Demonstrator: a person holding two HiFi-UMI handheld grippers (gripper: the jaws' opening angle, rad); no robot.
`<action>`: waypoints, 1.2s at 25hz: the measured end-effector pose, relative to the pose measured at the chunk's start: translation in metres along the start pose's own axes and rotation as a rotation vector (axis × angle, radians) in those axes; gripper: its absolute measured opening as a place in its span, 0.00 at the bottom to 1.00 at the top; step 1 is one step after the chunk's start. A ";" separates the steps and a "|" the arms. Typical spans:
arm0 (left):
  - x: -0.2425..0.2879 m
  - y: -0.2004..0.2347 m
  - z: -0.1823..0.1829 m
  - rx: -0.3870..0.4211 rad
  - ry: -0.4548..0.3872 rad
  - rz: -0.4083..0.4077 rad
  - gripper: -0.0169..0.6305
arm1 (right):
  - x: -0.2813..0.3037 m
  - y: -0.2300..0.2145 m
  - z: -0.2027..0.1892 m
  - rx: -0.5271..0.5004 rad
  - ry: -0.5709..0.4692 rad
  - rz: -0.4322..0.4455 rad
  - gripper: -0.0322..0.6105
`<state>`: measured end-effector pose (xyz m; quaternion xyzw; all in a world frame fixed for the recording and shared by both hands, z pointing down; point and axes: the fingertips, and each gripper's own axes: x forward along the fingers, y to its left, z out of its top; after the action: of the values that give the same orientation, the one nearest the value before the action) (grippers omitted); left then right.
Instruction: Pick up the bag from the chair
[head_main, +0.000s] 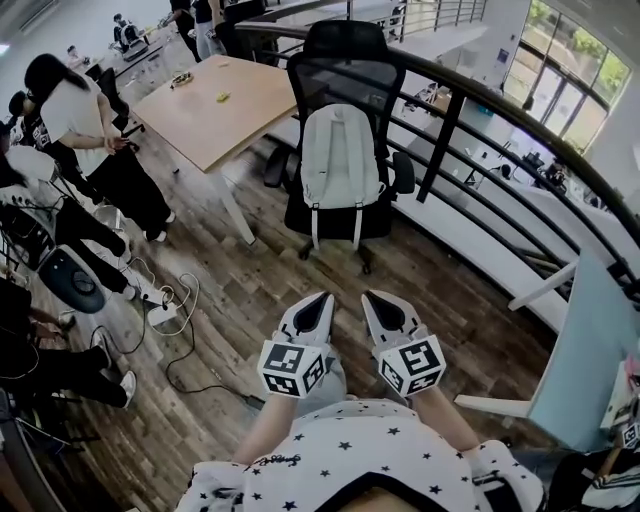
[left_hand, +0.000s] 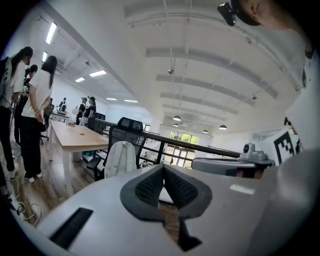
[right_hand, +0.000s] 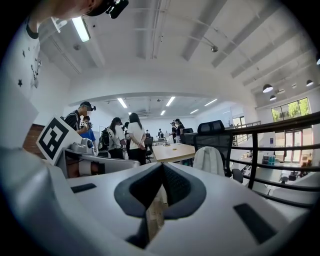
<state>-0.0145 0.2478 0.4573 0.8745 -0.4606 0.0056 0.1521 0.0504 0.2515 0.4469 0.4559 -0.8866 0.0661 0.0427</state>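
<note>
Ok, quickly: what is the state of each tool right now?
Left tool: closed, holding nothing.
Right tool: closed, holding nothing.

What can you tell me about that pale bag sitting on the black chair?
The bag is a pale grey-white backpack, seemingly soft fabric, with a rounded top and a front pocket. It stands upright on the seat of the black office chair, leaning against its mesh back. Two thin straps hang over the seat's front edge. Nothing else touches it.
</note>
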 end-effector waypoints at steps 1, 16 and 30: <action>0.010 0.006 0.002 -0.002 0.002 -0.004 0.05 | 0.009 -0.007 0.001 -0.001 0.000 -0.005 0.04; 0.153 0.130 0.077 0.030 0.009 -0.105 0.05 | 0.181 -0.093 0.057 -0.018 -0.045 -0.093 0.04; 0.232 0.221 0.104 0.024 0.029 -0.127 0.05 | 0.278 -0.140 0.066 -0.019 -0.034 -0.173 0.04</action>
<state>-0.0726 -0.0837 0.4500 0.9036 -0.4018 0.0139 0.1482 0.0018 -0.0619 0.4306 0.5315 -0.8450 0.0459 0.0374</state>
